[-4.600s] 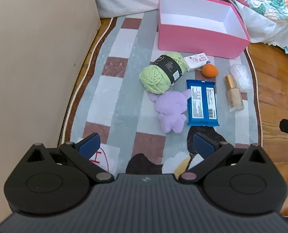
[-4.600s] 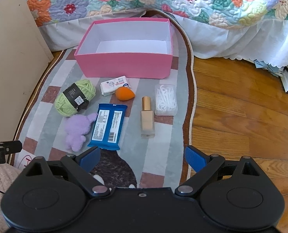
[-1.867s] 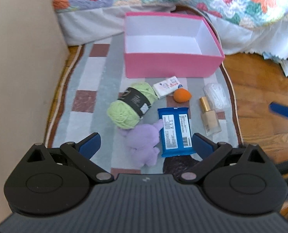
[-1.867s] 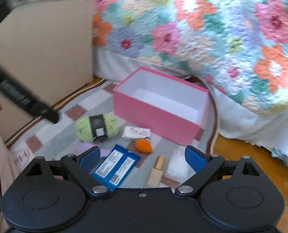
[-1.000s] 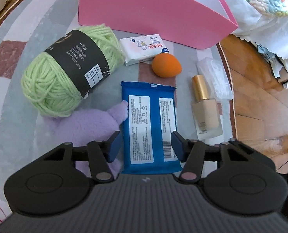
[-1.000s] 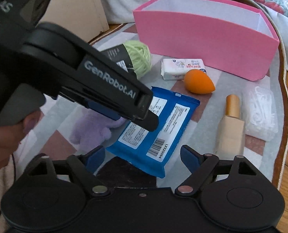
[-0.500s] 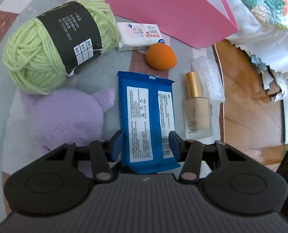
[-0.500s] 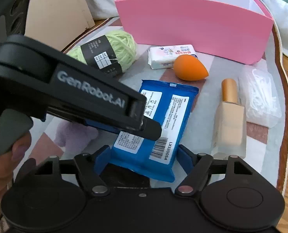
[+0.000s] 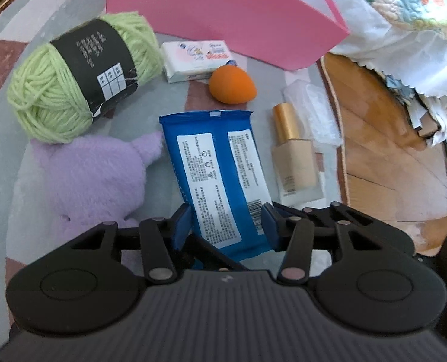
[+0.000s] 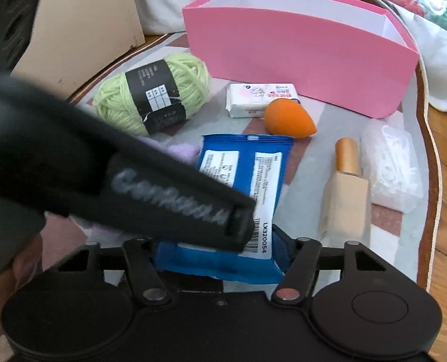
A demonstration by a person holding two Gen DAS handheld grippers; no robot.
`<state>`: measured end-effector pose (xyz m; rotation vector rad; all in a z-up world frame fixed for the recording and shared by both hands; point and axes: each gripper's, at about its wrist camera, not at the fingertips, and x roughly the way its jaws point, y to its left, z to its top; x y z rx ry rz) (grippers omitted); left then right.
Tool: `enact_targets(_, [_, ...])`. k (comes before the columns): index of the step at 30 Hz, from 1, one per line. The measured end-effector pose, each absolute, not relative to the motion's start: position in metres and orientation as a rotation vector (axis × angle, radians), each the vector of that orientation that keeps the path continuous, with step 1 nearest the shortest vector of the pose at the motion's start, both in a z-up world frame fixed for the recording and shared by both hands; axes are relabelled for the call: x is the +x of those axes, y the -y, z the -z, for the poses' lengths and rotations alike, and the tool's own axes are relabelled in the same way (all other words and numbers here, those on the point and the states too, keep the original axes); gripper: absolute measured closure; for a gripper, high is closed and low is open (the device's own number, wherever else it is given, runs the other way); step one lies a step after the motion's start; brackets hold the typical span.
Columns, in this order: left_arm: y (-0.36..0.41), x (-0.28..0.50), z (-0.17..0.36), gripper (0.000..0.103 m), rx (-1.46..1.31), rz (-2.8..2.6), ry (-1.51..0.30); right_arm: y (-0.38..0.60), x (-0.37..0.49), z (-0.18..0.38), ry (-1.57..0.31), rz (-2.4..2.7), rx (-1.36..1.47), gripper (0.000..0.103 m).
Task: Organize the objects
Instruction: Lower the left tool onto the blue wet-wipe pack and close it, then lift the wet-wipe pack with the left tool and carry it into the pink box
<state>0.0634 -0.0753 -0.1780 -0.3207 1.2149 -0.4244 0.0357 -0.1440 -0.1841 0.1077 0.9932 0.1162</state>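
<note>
A blue wipes pack (image 9: 217, 169) lies on the rug; it also shows in the right wrist view (image 10: 247, 175). My left gripper (image 9: 225, 226) straddles its near end, and its blue pads press the pack's two long edges. My right gripper (image 10: 220, 253) is closed around the same near end from the other side, with the left gripper's body crossing over it. Around the pack lie green yarn (image 9: 78, 75), a purple plush (image 9: 93, 175), an orange sponge (image 9: 231, 86), a tissue pack (image 9: 197, 60) and a foundation bottle (image 9: 294, 157). The pink box (image 10: 298, 45) stands open behind them.
A clear bag of cotton swabs (image 10: 389, 166) lies right of the bottle. A beige panel (image 10: 81, 21) stands at the left. A floral quilt and white bed skirt (image 9: 404, 15) hang behind the box. Wood floor (image 9: 389, 157) lies right of the rug's edge.
Both grippers have come down from high above the rug to the blue pack and narrowed onto its near end. The pack's near end now tilts slightly between the pads.
</note>
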Motion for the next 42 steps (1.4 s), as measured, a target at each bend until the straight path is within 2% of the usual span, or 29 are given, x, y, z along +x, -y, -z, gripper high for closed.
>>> enact_targets(7, [0.068, 0.051, 0.147, 0.055, -0.343, 0.467, -1.174, 0.154, 0.025, 0.157, -0.974, -0.138, 0.178, 0.035])
enact_targets(16, [0.065, 0.048, 0.074, 0.055, -0.303, 0.528, -1.084, 0.165, 0.016, 0.095, -0.901, -0.147, 0.239, 0.035])
enact_targets(27, [0.081, 0.107, -0.009, 0.055, -0.255, 0.585, -1.006, 0.187, 0.060, 0.022, -0.802, -0.130, 0.180, 0.035])
enact_targets(34, [0.108, 0.175, -0.014, 0.055, -0.220, 0.564, -1.005, 0.216, 0.116, 0.011, -0.785, -0.090, 0.184, 0.036])
enact_targets(42, [0.138, 0.258, 0.033, 0.055, -0.249, 0.557, -1.038, 0.255, 0.192, 0.045, -0.826, -0.036, 0.182, 0.036])
